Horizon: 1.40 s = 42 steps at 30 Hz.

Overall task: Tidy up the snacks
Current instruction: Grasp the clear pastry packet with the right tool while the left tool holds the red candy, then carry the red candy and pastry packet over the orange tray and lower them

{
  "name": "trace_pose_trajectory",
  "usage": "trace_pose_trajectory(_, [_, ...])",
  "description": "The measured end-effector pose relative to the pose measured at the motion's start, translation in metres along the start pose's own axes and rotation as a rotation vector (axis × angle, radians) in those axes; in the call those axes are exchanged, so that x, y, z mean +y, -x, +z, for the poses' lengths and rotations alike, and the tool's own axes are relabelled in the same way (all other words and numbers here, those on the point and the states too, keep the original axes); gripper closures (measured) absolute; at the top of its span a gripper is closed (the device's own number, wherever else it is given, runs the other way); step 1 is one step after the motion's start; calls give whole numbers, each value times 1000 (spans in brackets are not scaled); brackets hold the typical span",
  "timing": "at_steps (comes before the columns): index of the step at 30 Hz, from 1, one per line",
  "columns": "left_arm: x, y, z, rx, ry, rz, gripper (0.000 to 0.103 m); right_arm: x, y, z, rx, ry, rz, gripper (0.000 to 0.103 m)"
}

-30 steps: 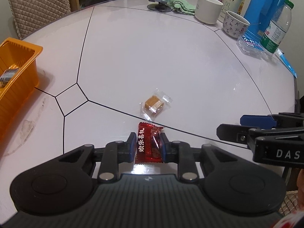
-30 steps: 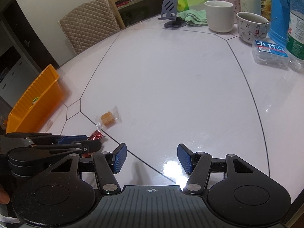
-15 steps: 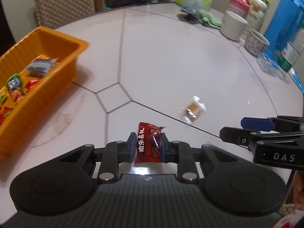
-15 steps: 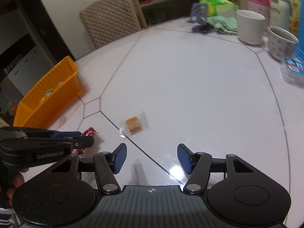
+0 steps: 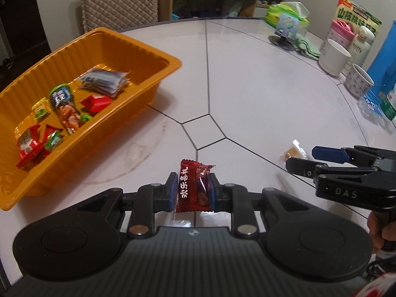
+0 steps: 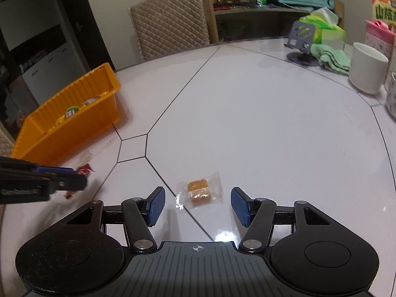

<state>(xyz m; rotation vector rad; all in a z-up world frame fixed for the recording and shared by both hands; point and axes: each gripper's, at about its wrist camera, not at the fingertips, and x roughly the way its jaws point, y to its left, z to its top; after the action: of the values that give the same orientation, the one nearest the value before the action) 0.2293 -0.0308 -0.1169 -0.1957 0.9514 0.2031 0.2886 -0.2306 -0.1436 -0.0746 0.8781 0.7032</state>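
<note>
While the left tongs pinch the red candy, the clear-wrapped caramel lies between the wide-open right tongs.

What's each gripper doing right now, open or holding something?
Left gripper: closed on the red candy packet.
Right gripper: open, holding nothing; the clear-wrapped brown candy lies on the table between its fingers.

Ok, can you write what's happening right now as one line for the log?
left gripper: shut on red candy | right gripper: open, lined up on clear-wrapped candy | orange tray: holds snacks
</note>
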Motion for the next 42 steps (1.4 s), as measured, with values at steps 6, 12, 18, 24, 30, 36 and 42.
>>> trace_pose_trajectory(6, [9, 2, -1, -2, 15, 6, 81, 9, -13, -5, -8, 113, -39, 55])
trace_pose_trajectory(12, [11, 1, 1, -2, 17, 4, 81, 15, -19, -9, -15, 166, -53, 61])
trace_pose_trajectory(18, [11, 1, 2, -2, 16, 1, 81, 17, -19, -8, -9, 177, -57, 63])
trace_pose_trajectory(24, [9, 1, 1, 0, 12, 1, 81, 16, -18, -6, 0, 163, -41, 84])
trace_pose_trajectory(30, [8, 2, 0, 0, 8, -1, 81, 16, -16, -4, 11, 127, -28, 84])
trace_pose_trajectory(36, [9, 3, 0, -1, 7, 0, 81, 14, -12, -3, 19, 99, -2, 84])
trace_pose_trajectory(42, [10, 6, 0, -5, 7, -3, 81, 19, -7, -3, 14, 89, 20, 84])
